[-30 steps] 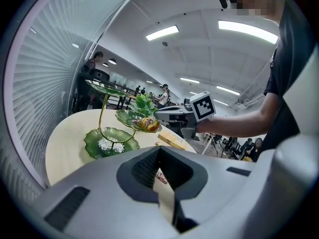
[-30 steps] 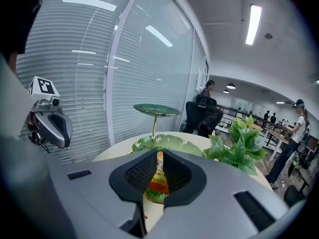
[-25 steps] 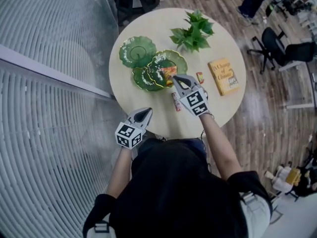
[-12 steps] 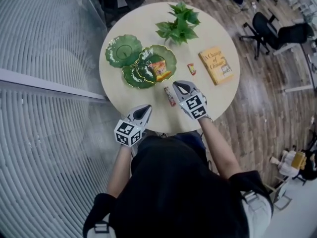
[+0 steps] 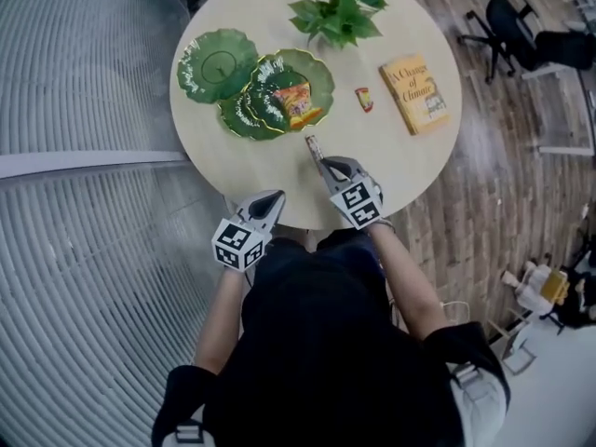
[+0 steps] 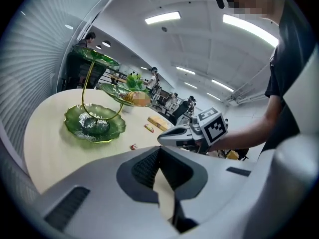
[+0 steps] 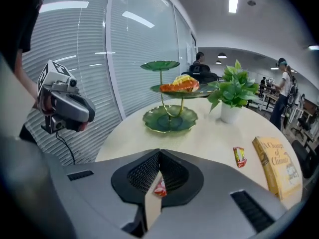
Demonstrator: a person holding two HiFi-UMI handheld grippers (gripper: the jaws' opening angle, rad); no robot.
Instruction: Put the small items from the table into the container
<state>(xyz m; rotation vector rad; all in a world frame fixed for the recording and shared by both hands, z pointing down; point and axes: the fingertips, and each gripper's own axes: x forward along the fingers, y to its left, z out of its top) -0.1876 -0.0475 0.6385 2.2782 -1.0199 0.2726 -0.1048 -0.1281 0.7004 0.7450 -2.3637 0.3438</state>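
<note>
A green three-tier dish stand (image 5: 216,66) (image 7: 169,120) is the container, with an orange snack bag (image 5: 294,101) (image 7: 180,85) on its middle tier. One small red packet (image 5: 313,144) (image 7: 159,187) lies on the round table, just ahead of my right gripper (image 5: 324,164) (image 7: 159,156). That gripper is shut and holds nothing. A second red packet (image 5: 363,99) (image 7: 239,157) lies near the book. My left gripper (image 5: 275,197) (image 6: 159,151) hovers shut and empty at the table's near edge.
A yellow book (image 5: 415,92) (image 7: 278,166) lies at the table's right. A potted plant (image 5: 339,8) (image 7: 232,94) stands at the back. A glass wall with blinds (image 5: 84,212) runs along the left, and office chairs (image 5: 535,40) stand at the far right.
My right gripper has dropped and drawn back toward the near edge, its tips now just behind the nearer red packet. The left gripper sank slightly. Both stayed shut.
</note>
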